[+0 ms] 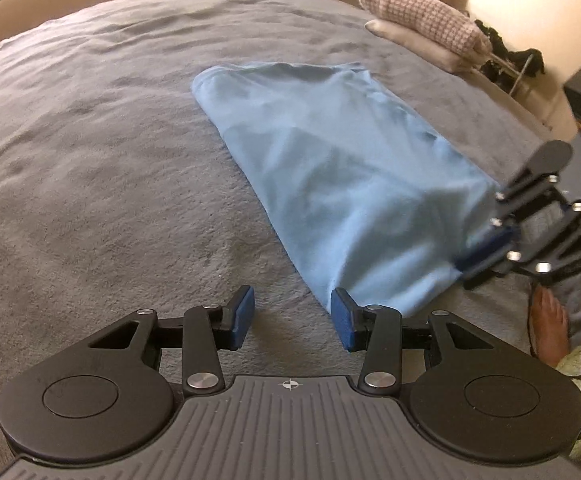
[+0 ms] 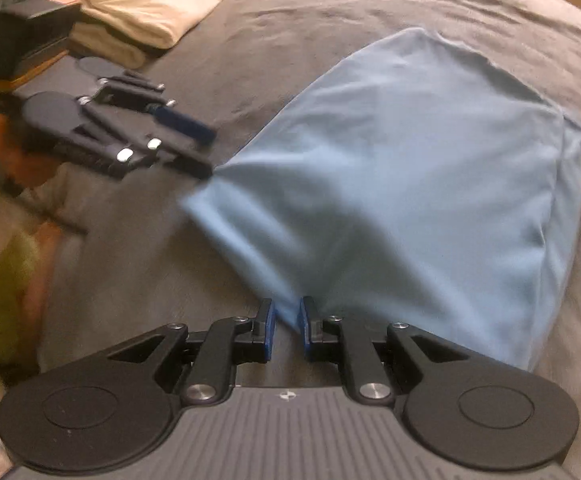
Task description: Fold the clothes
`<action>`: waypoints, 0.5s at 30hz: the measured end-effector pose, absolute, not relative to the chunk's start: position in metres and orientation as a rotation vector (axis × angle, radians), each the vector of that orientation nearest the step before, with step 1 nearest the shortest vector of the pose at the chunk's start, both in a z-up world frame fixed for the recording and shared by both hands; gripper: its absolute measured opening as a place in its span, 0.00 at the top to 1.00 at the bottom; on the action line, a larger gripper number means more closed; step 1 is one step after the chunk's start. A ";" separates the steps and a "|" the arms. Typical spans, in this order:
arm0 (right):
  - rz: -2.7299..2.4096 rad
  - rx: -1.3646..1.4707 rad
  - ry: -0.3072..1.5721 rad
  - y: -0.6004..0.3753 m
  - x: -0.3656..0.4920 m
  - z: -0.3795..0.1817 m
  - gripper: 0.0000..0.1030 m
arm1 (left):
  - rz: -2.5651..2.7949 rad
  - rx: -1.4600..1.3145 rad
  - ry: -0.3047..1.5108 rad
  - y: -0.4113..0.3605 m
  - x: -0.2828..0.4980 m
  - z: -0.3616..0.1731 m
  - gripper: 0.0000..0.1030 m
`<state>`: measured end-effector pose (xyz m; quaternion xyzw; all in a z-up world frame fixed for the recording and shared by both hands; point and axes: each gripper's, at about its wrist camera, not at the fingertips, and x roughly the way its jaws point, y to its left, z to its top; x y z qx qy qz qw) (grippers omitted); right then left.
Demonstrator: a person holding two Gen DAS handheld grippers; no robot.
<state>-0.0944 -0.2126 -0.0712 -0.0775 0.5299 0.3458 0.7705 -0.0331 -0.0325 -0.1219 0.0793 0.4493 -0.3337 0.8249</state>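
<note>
Two hand-held grippers work a light blue garment (image 1: 330, 168) on a grey bed (image 1: 90, 160). Nearest me, my right hand-held gripper (image 2: 287, 326) has its pads nearly together, pinching a near corner of the blue cloth. My left hand-held gripper (image 1: 292, 316) is spread wide and holds nothing; the garment's other near corner lies just beside its right pad, touching or almost so. The near edge is lifted and blurred between the two tools, while the far part lies flat on the bed in a long doubled shape with a folded-over edge at its far end. I judge the fold as partly made: the cloth is narrowed, yet long, so at least one more fold looks left. Farther off, folded cream laundry (image 2: 142, 4) is stacked beside a dark box (image 2: 30, 36). Pillows (image 1: 422, 20) lie at the bed's far side.
</note>
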 end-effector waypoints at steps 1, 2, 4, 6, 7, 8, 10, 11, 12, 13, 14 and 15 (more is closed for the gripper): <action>0.745 -0.168 1.162 -0.215 -0.097 -0.068 0.86 | -0.709 0.163 0.957 -0.032 -0.032 -0.123 0.58; 0.738 -0.172 1.165 -0.216 -0.099 -0.065 0.86 | -0.709 0.156 0.959 -0.033 -0.031 -0.124 0.58; 0.720 -0.173 1.137 -0.216 -0.099 -0.058 0.86 | -0.709 0.143 0.964 -0.032 -0.029 -0.125 0.58; 0.716 -0.136 1.111 -0.216 -0.096 -0.055 0.86 | -0.713 0.133 0.966 -0.032 -0.028 -0.126 0.58; 0.717 -0.119 1.099 -0.215 -0.094 -0.055 0.86 | -0.715 0.136 0.965 -0.032 -0.028 -0.125 0.58; 0.716 -0.109 1.094 -0.215 -0.091 -0.056 0.86 | -0.717 0.138 0.964 -0.032 -0.028 -0.124 0.58; 0.709 -0.130 1.126 -0.214 -0.091 -0.065 0.86 | -0.716 0.142 0.961 -0.030 -0.028 -0.121 0.58; 0.703 -0.148 1.154 -0.216 -0.094 -0.070 0.86 | -0.718 0.141 0.959 -0.031 -0.028 -0.121 0.58; 0.704 -0.153 1.176 -0.219 -0.099 -0.074 0.86 | -0.720 0.140 0.957 -0.032 -0.028 -0.120 0.58; 0.707 -0.147 1.191 -0.223 -0.104 -0.073 0.86 | -0.723 0.139 0.955 -0.033 -0.027 -0.120 0.58; 0.708 -0.139 1.199 -0.228 -0.108 -0.071 0.87 | -0.725 0.138 0.954 -0.034 -0.027 -0.120 0.58; 0.699 -0.128 1.187 -0.233 -0.110 -0.066 0.87 | -0.727 0.137 0.952 -0.034 -0.026 -0.120 0.58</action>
